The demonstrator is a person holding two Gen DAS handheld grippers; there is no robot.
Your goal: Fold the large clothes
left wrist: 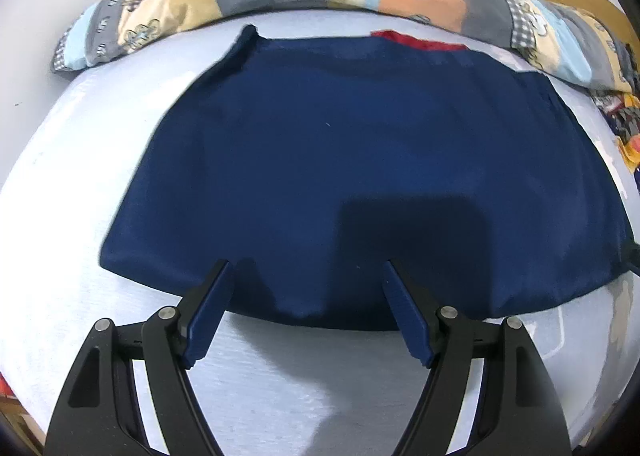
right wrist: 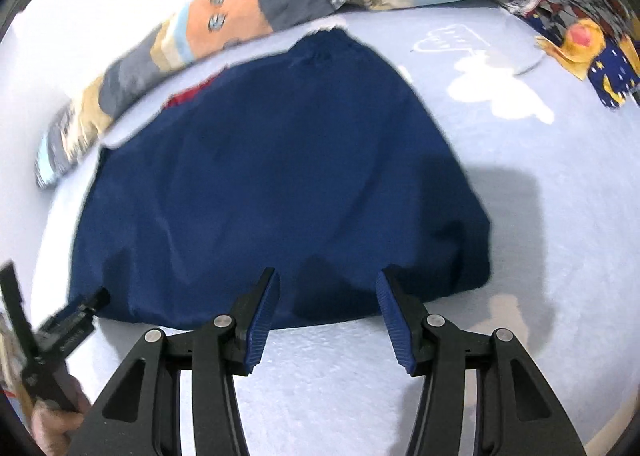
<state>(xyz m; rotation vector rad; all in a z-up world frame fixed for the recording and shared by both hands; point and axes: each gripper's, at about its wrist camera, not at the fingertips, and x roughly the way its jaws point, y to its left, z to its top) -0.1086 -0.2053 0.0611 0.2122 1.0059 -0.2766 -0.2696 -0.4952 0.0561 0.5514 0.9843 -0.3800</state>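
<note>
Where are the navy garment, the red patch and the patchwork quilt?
navy garment (left wrist: 360, 144): left wrist view, middle of the cloth.
red patch (left wrist: 416, 41): left wrist view, its centre.
patchwork quilt (right wrist: 224, 16): right wrist view, orange panel.

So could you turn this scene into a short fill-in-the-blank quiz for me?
1. The garment lying on the bed sheet is dark ____.
2. Both the left gripper and the right gripper are ____.
3. Beyond the garment lies a patchwork ____.
4. A ____ patch peeks out at the garment's far edge.

Missing: blue; open; blanket; red
</note>
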